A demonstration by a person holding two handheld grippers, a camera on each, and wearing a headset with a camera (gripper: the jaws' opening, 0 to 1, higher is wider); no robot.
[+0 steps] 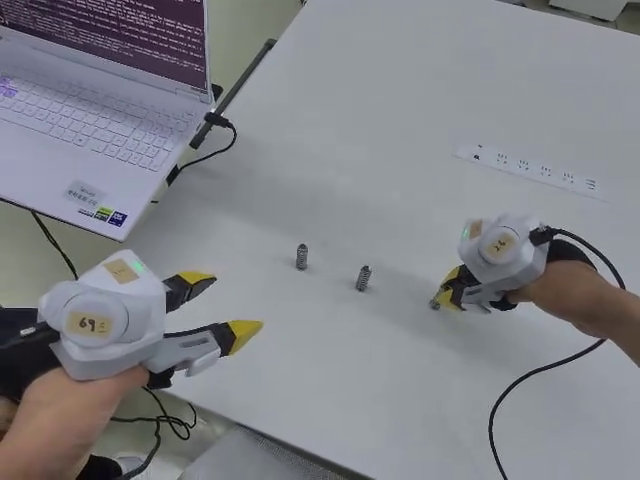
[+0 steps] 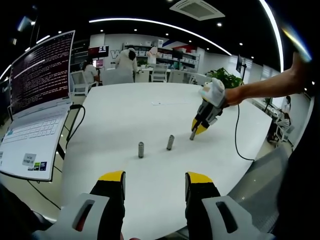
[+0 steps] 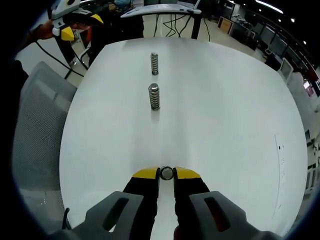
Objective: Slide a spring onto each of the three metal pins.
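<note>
While two sprung pins [image 1: 302,257] [image 1: 364,278] stand, right tool [image 1: 441,299] clamped on perhaps a third pin [image 3: 166,173], left tool [image 2: 155,181] apart.

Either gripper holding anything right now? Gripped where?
Right gripper pinches a small metal cylinder by its sides, at the jaw tips; spring or pin unclear. Left gripper holds nothing.

- Two spring-covered pins: the nine-o'clock pin [image 1: 302,257] and the three-o'clock pin [image 1: 364,278].
- One round metal piece [image 3: 166,173].
- Two tools: left hand-held gripper [image 1: 228,303], right hand-held gripper [image 1: 445,298].
- One laptop [image 1: 90,100].
- One power strip [image 1: 535,170].
</note>
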